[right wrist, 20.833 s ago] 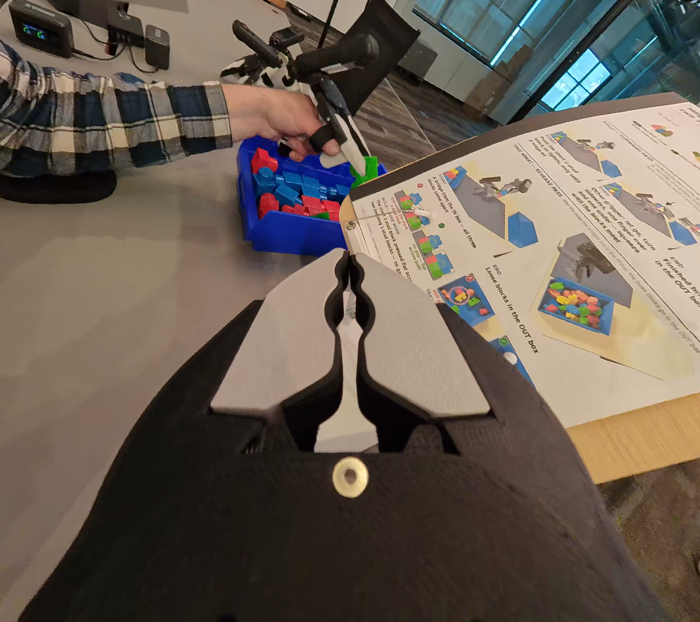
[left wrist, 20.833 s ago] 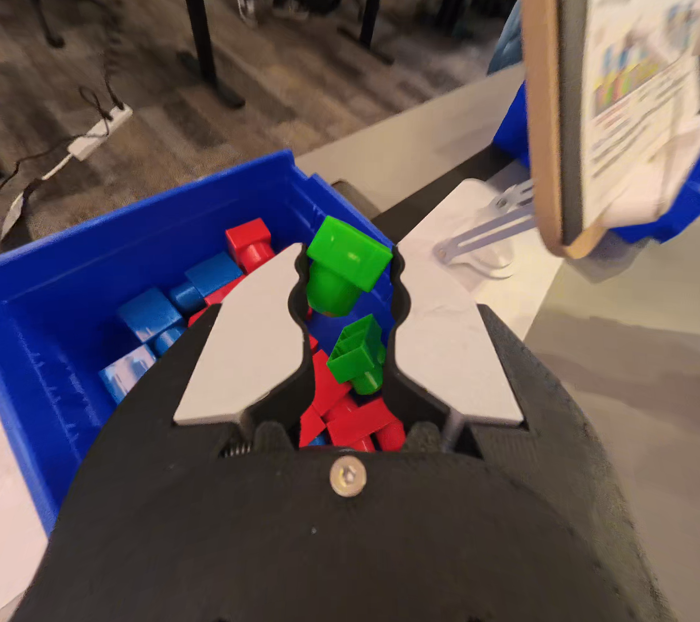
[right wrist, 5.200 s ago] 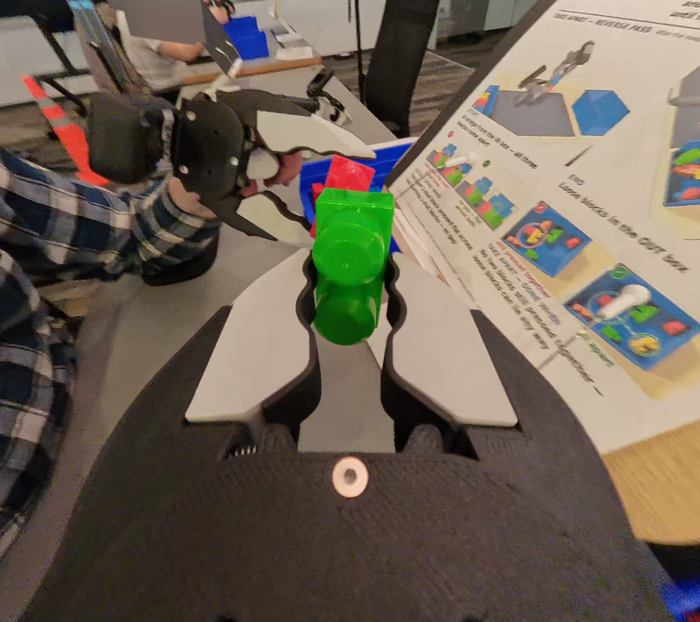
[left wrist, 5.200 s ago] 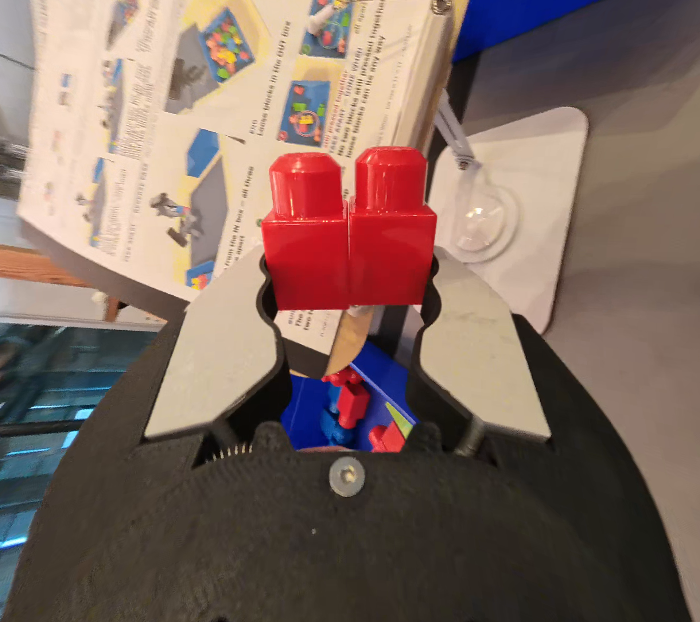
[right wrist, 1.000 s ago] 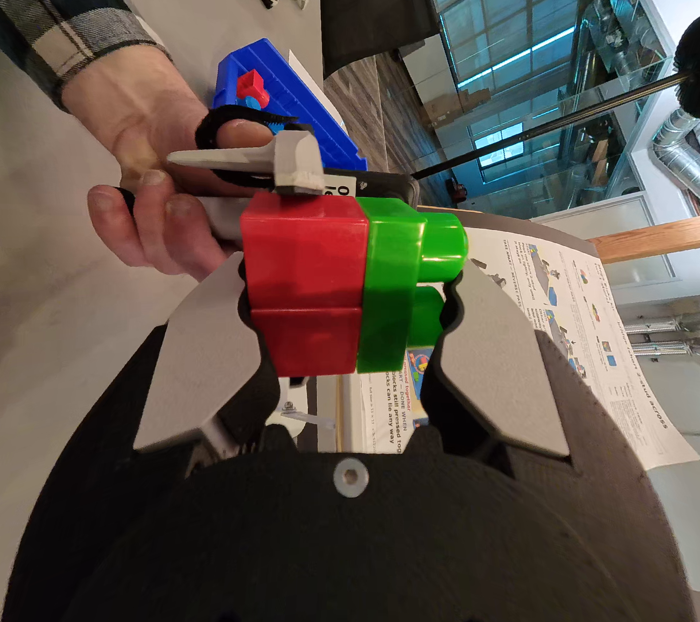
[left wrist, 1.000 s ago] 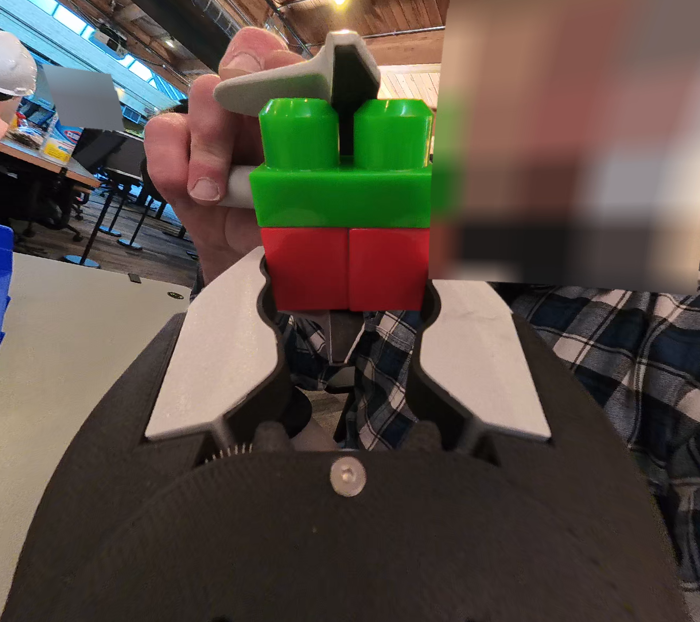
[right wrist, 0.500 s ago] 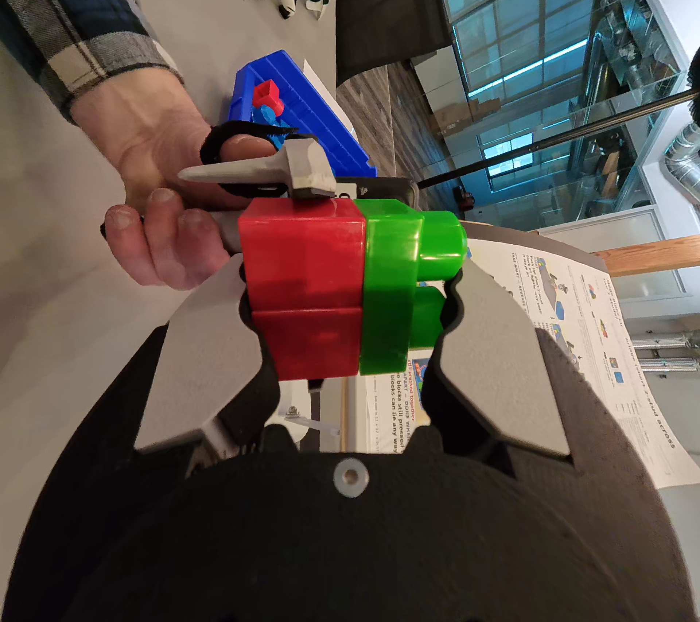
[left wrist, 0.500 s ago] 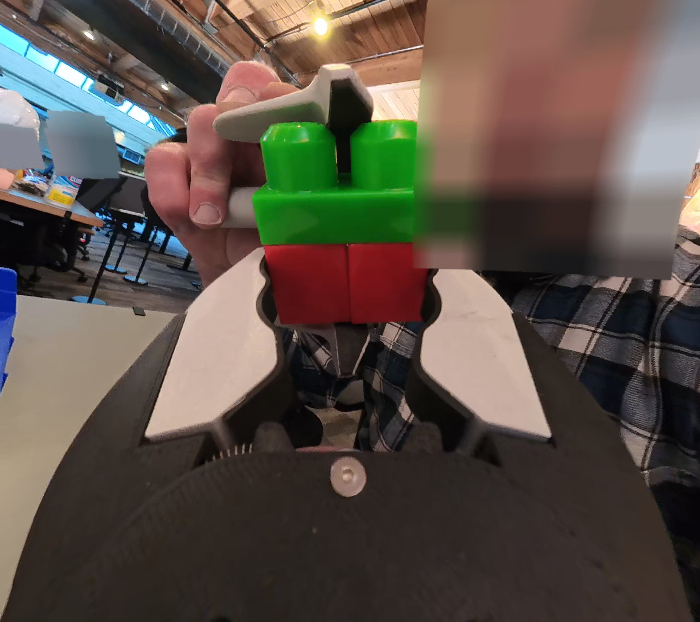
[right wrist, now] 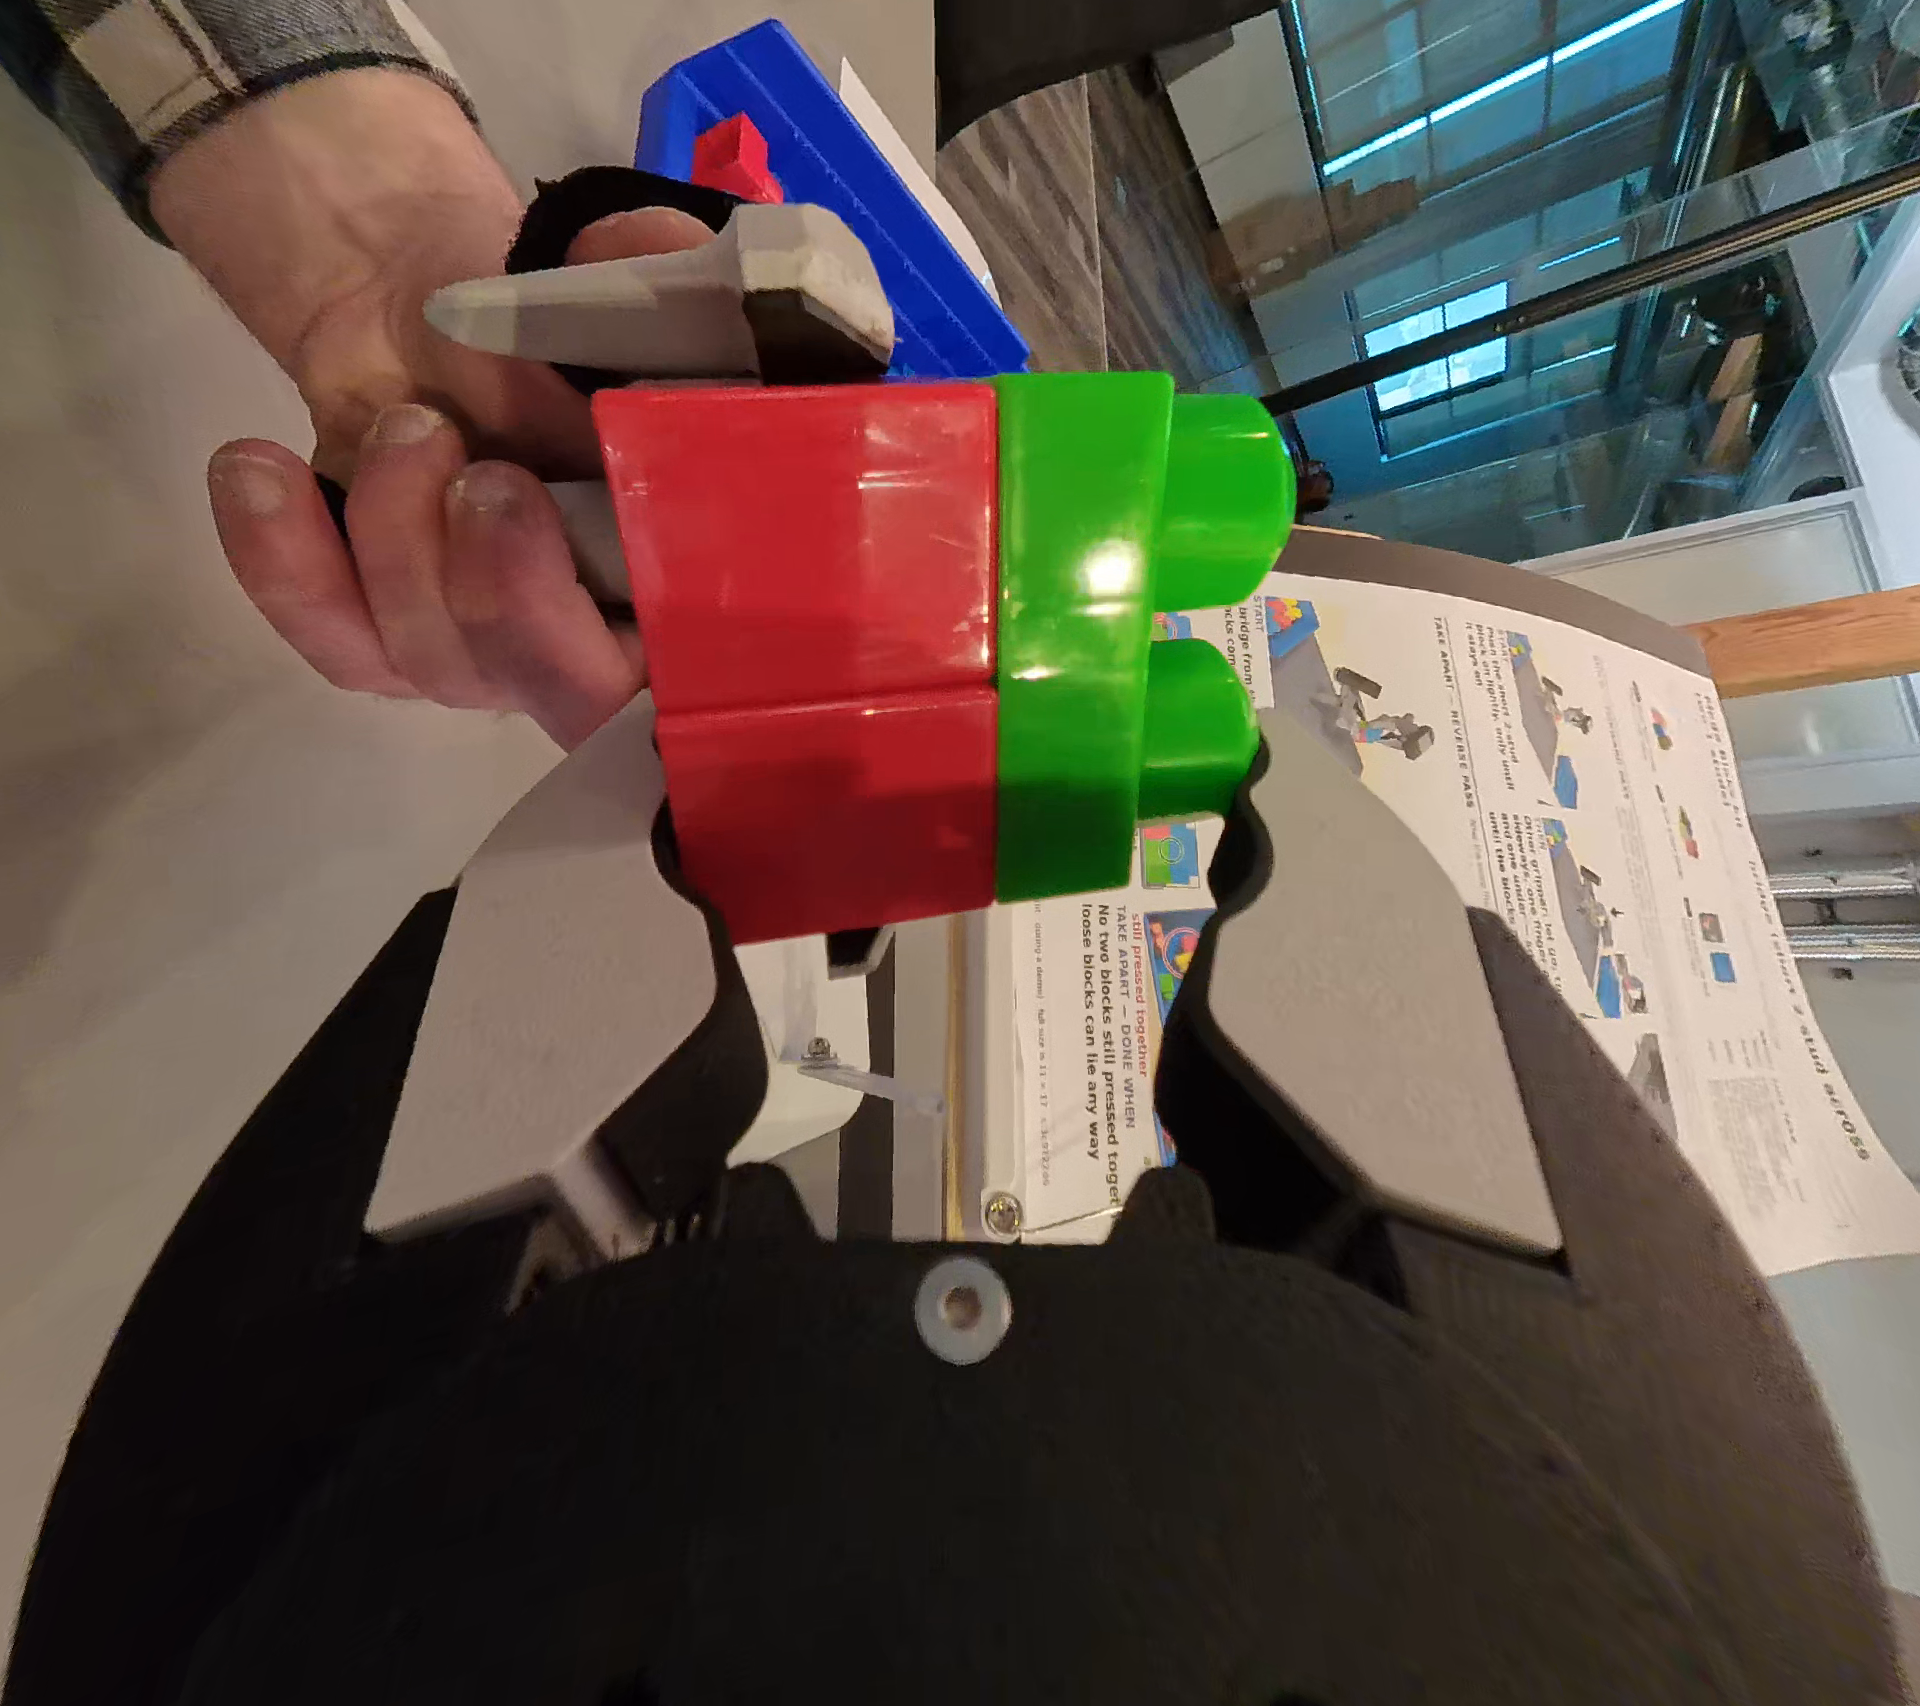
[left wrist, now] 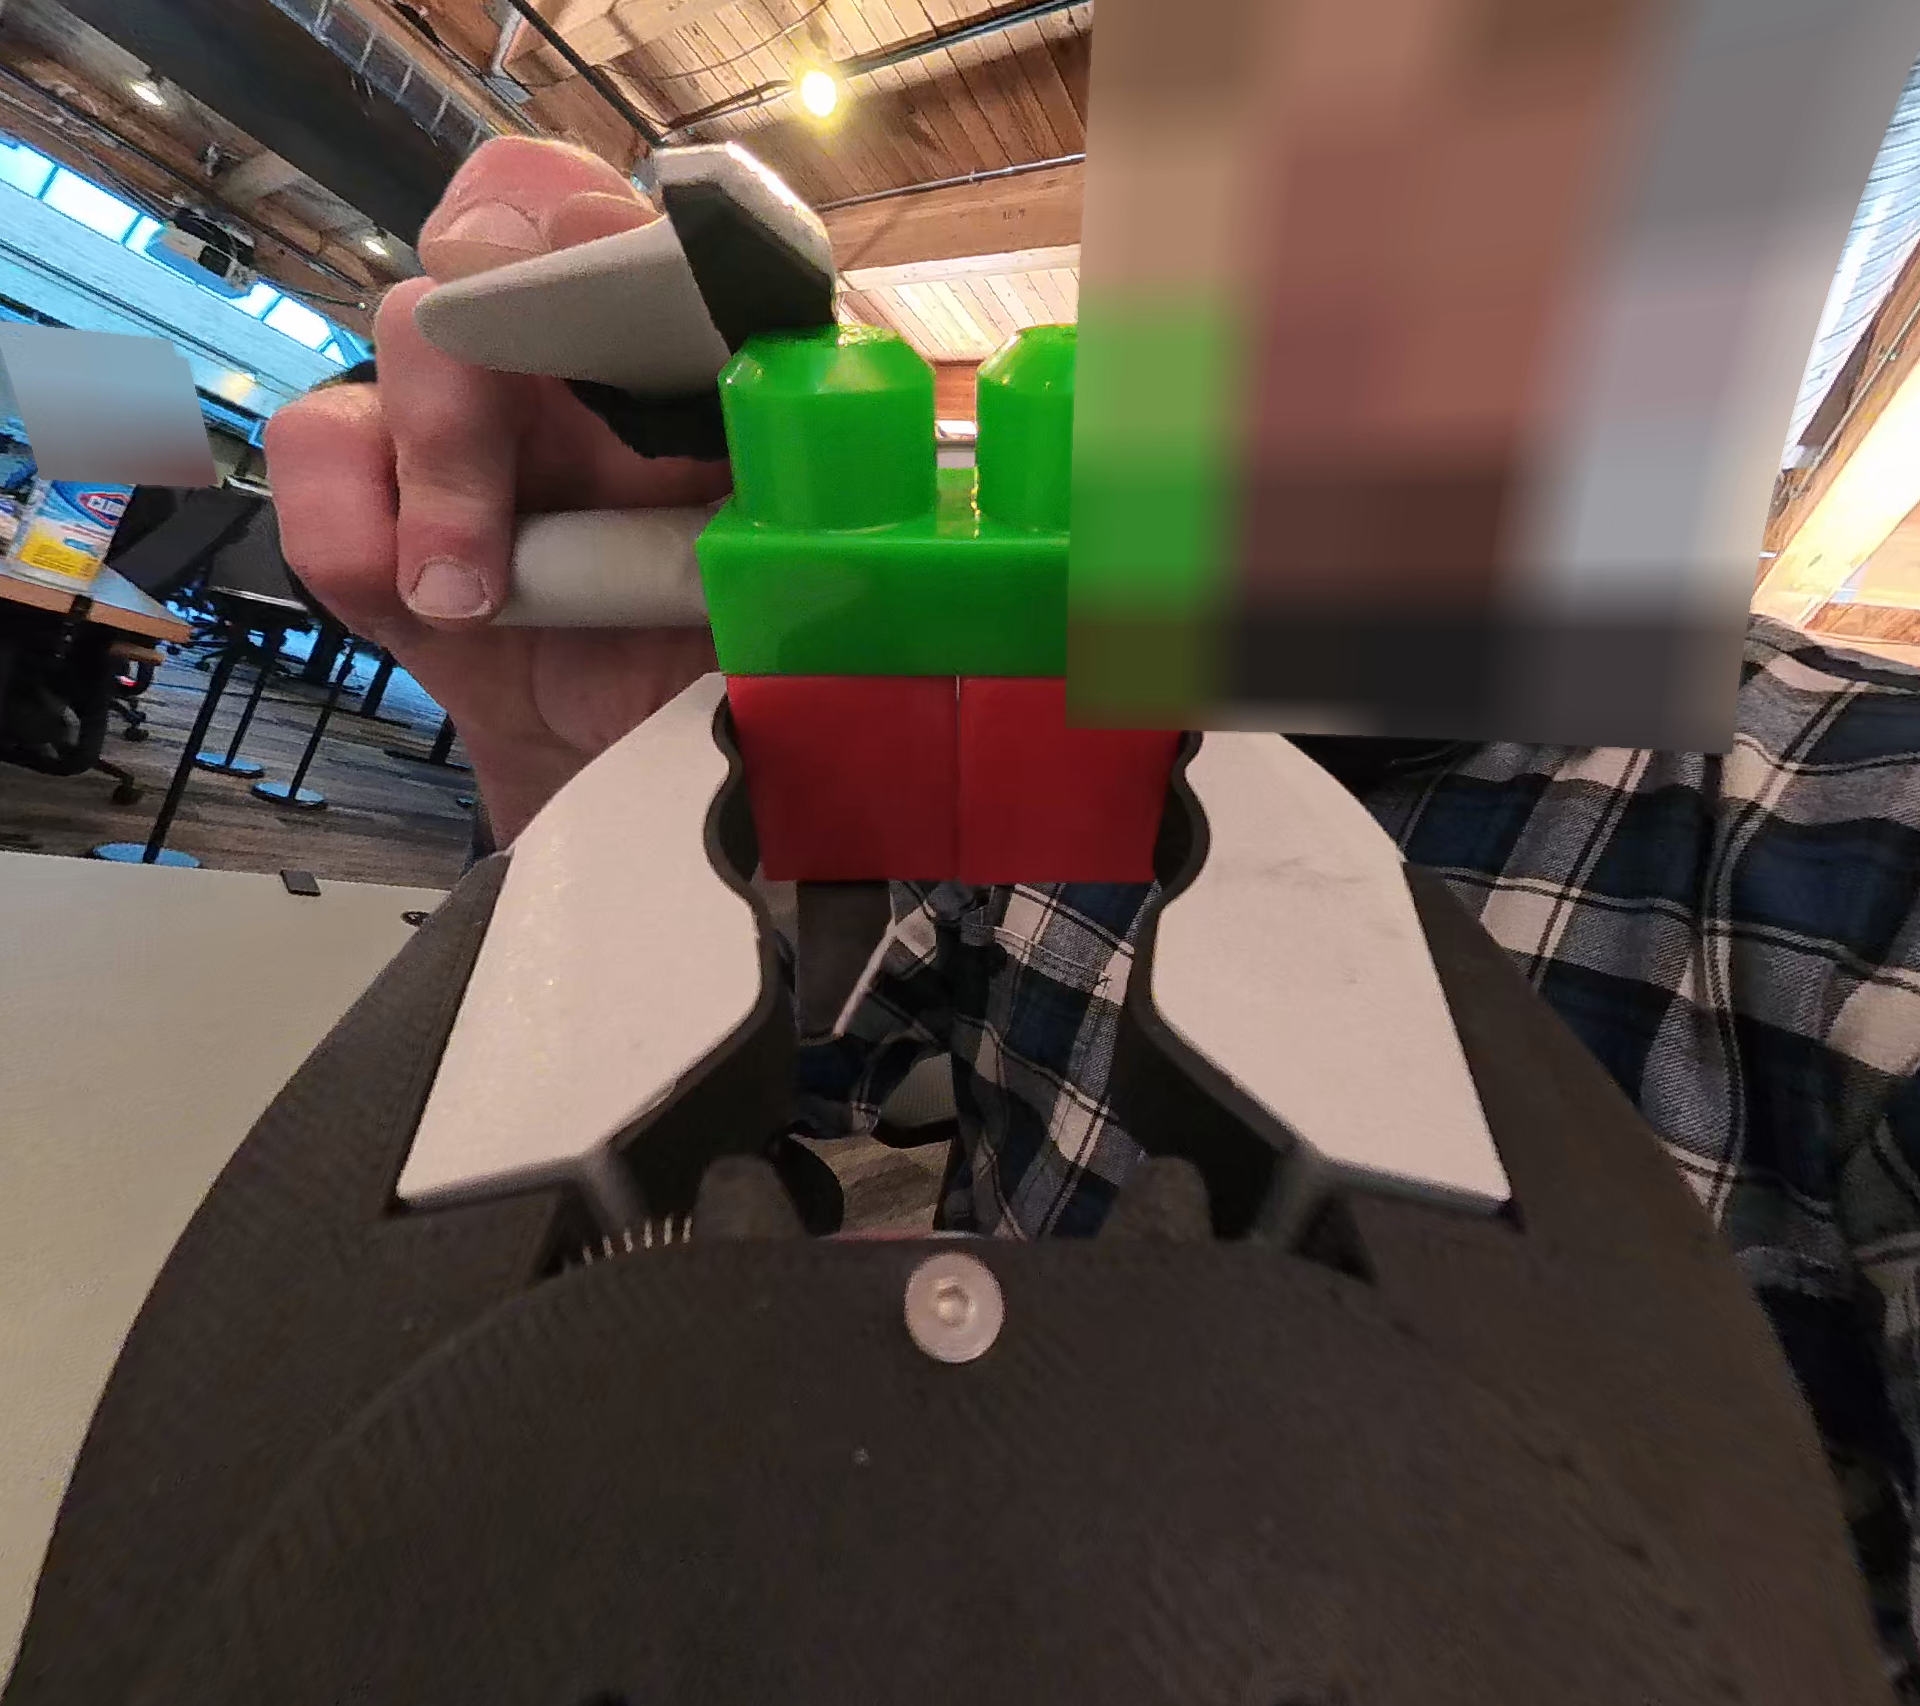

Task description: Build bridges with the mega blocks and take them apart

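My left gripper [left wrist: 956,773] is shut on two red blocks [left wrist: 852,783] that stand side by side. A green two-stud block [left wrist: 883,596] sits pressed on top of them and bridges the pair. My right gripper [right wrist: 956,815] is shut on the same stack: one pad is on the base of the red blocks [right wrist: 810,555], the other on a stud of the green block [right wrist: 1070,617]. In the left wrist view, one of the right gripper's fingers [left wrist: 623,316] rests on the left green stud. In the right wrist view, one of the left gripper's fingers [right wrist: 644,306] lies on the upper red block.
A blue bin [right wrist: 831,129] with a red block [right wrist: 732,160] in it stands on the grey table [right wrist: 208,825] behind the stack. An instruction sheet [right wrist: 1507,825] on a board stands to the right. The person's plaid shirt [left wrist: 1558,929] is close behind the stack. My right fingertips sit around 5 cm from my left ones.
Both grippers stay shut on the stack. The right gripper's upper finger has slid from between the green studs onto the left stud. The stack fills more of the right wrist view.
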{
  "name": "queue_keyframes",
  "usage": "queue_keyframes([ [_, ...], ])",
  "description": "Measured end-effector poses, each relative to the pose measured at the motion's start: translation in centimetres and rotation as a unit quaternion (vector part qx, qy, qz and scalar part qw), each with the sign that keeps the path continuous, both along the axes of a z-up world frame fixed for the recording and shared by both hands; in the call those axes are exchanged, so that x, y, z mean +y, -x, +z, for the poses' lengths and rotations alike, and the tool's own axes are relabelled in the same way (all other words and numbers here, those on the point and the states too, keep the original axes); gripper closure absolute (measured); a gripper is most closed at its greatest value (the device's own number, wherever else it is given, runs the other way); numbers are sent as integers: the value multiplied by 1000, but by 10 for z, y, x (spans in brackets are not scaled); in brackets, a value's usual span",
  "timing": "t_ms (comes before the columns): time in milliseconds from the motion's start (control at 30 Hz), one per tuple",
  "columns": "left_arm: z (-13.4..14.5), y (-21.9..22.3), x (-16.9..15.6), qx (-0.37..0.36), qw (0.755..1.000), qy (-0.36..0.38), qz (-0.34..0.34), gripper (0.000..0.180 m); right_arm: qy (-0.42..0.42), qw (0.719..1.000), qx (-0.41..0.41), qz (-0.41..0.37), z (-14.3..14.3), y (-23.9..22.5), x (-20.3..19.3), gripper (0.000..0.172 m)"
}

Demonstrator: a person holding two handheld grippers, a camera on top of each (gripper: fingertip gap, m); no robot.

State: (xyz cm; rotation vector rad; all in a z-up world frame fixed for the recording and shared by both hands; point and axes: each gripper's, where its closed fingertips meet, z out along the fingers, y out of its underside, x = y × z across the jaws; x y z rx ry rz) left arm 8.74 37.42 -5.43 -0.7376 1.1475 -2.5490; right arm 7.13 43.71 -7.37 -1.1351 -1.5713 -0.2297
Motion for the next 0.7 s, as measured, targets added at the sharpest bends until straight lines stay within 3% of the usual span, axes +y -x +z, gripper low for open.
queue_keyframes([
  [333,0,-2,7,-1,1000,19,10,106,-12,1000,0,-22,0,-3,9,74],
  [467,-5,-6,11,24,999,3,24,106,-42,999,14,3,13,1,-3,66],
  [700,-15,-15,3,56,998,-1,1,106,-13,999,-3,31,-1,13,-13,71],
])
